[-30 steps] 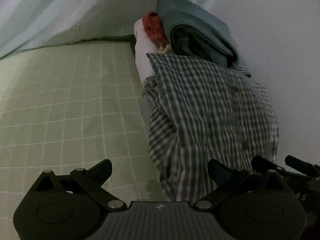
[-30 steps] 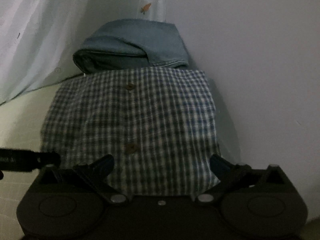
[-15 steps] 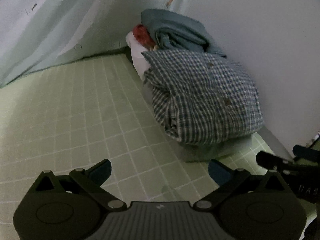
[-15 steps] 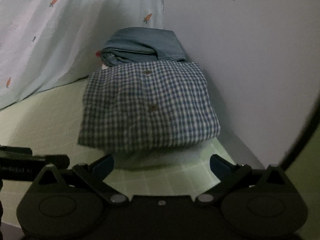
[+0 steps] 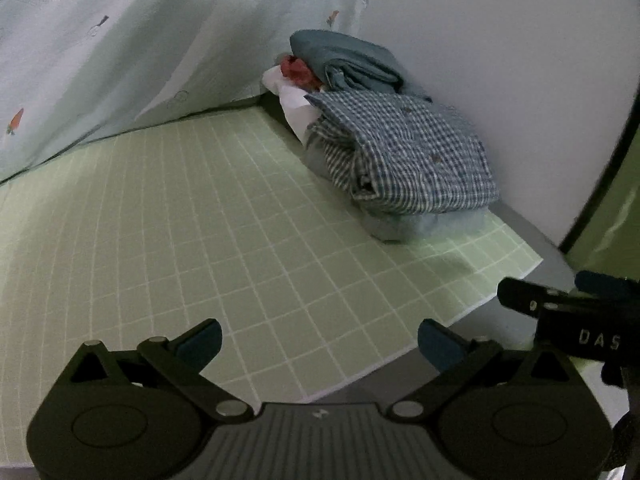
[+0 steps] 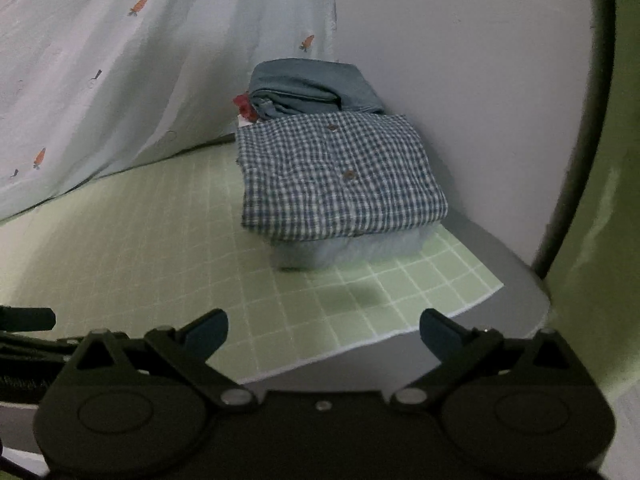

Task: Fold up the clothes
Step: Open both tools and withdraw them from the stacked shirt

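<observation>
A folded blue-and-white checked shirt (image 5: pixel 404 156) (image 6: pixel 340 176) lies on a pale blue folded garment (image 6: pixel 352 248) at the far right of the green grid mat (image 5: pixel 200 220), against the wall. Behind it is a stack with a folded blue denim piece (image 5: pixel 344 60) (image 6: pixel 312 84), a red item (image 5: pixel 296 70) and a white one. My left gripper (image 5: pixel 318 340) is open and empty, well back from the shirt over the mat's front edge. My right gripper (image 6: pixel 324 332) is open and empty, also back from the shirt.
A pale curtain with small carrot prints (image 6: pixel 100 60) hangs along the back left. A white wall (image 6: pixel 460 60) stands at the right. The mat's front right corner (image 6: pixel 492 286) lies on a grey table edge. The right tool's body shows in the left wrist view (image 5: pixel 580 320).
Both grippers have pulled back from the checked shirt, which was right at the fingers a second ago and now lies apart on the pile. Both stay open.
</observation>
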Motion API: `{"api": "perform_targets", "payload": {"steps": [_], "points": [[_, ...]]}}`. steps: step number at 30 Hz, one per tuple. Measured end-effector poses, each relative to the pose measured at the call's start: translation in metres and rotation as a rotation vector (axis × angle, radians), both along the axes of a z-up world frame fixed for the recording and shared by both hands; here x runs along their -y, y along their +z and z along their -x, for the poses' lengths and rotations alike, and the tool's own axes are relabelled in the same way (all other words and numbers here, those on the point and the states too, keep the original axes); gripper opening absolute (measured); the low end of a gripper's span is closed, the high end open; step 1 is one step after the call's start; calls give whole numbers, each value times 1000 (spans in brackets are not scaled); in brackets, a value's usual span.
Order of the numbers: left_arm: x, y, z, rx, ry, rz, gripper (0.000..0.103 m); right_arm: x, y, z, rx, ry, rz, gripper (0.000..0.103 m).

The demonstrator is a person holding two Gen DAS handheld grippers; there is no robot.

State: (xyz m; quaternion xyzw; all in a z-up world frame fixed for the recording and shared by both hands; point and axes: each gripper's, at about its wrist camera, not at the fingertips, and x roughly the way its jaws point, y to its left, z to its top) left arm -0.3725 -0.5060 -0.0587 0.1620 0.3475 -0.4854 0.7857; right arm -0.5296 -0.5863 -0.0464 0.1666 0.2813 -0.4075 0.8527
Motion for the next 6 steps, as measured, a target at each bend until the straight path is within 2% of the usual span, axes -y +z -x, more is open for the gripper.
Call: {"api": "perform_targets", "payload": {"steps": [6], "points": [[-17,11,1,11,-3,43,103,-16,9,5,12,-9,32,103]]}}
